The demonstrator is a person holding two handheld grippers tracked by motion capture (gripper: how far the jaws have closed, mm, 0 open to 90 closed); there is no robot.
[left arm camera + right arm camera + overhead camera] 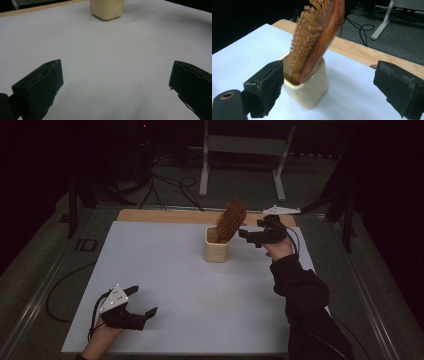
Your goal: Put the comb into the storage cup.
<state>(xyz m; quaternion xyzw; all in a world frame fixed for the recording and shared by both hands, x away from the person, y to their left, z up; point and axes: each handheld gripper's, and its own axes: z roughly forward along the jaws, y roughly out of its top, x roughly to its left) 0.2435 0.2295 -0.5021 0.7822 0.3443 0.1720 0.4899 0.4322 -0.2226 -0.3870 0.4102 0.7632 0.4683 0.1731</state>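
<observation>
The right tongs (250, 236) stand wide open just beside the wooden hairbrush (231, 221), which leans in the cream cup (216, 251) near the far edge of the surface (200, 290). The brush looks light and stiff; grip its smooth back rim, not the bristles. The left tongs (143, 301) rest wide open, holding nothing

Setting: a dim laboratory or test room. A flat white board surface (190, 285) sits on a light wooden tabletop (165, 216); black cables (170, 187) trail across grey carpet floor (240, 185) beside a white metal stand frame (245, 150).

dim room, grey floor (310, 180), cables (170, 185), white stand (245, 150).
</observation>
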